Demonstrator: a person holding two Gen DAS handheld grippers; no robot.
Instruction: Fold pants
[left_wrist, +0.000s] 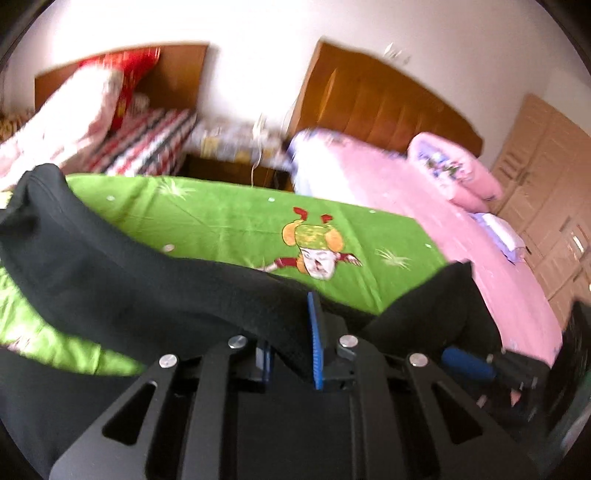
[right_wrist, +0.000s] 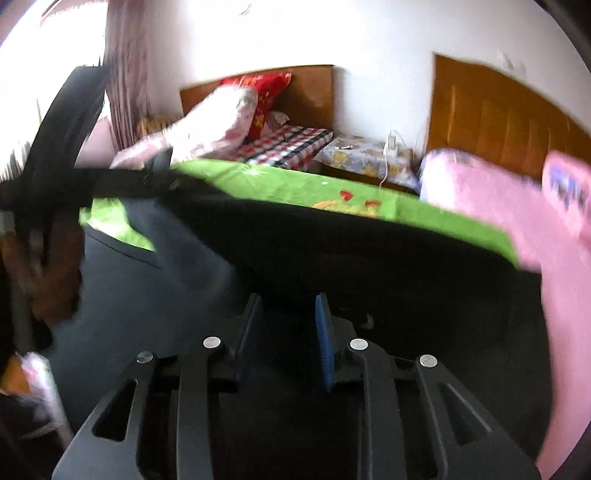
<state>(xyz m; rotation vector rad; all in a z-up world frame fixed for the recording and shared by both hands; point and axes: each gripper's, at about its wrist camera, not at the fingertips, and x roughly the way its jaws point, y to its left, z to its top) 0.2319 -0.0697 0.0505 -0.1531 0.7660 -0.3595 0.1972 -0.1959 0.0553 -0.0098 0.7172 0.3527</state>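
The black pants (left_wrist: 122, 280) hang lifted over a green cartoon sheet (left_wrist: 236, 221) on the bed. My left gripper (left_wrist: 291, 332) is shut on a fold of the pants; the cloth runs up to the left and drapes right. In the right wrist view my right gripper (right_wrist: 288, 314) is shut on the black pants (right_wrist: 351, 251), which stretch across the view above the green sheet (right_wrist: 295, 184). The right gripper's blue handle (left_wrist: 467, 360) shows at lower right of the left wrist view. Both views are motion-blurred.
A pink bedspread (left_wrist: 443, 221) with a pink pillow (left_wrist: 454, 166) and wooden headboard (left_wrist: 380, 107) lies to the right. A second bed with checked sheet (right_wrist: 288, 144), a nightstand (right_wrist: 365, 155) between the beds, and a wardrobe (left_wrist: 546, 177) at far right.
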